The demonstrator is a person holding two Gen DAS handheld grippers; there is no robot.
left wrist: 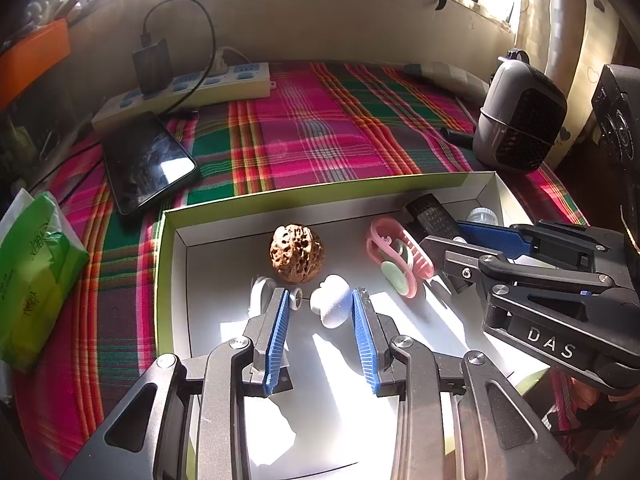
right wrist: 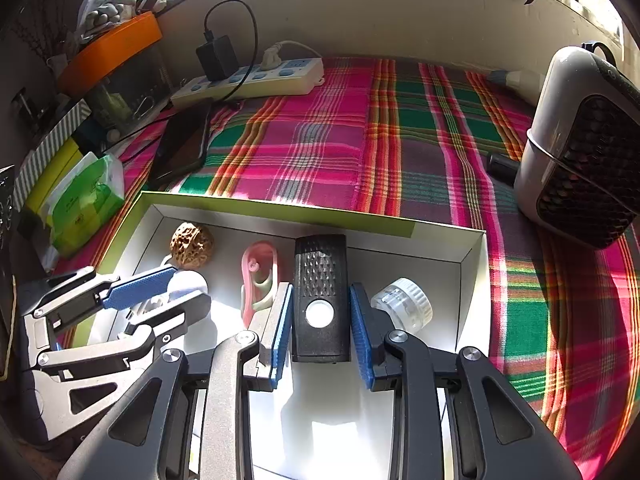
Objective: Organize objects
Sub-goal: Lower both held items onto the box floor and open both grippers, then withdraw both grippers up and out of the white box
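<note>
A shallow white box with a green rim (left wrist: 320,190) lies on the plaid cloth. My left gripper (left wrist: 321,296) stands open around a small white mesh-topped piece (left wrist: 332,306), which lies against the right pad and apart from the left pad. A brown walnut (left wrist: 297,254) sits just beyond. My right gripper (right wrist: 321,288) is open, its pads a sliver off the sides of a black device with a round white button (right wrist: 320,292) that lies on the box floor. A pink and green clip (right wrist: 258,276) and a clear ribbed cap (right wrist: 402,304) flank it.
Behind the box lie a dark phone (left wrist: 150,164) and a white power strip (left wrist: 192,88) with a black charger. A green tissue pack (left wrist: 36,276) lies at the left and a grey heater (left wrist: 520,120) stands at the right. An orange-lidded container (right wrist: 112,52) stands far left.
</note>
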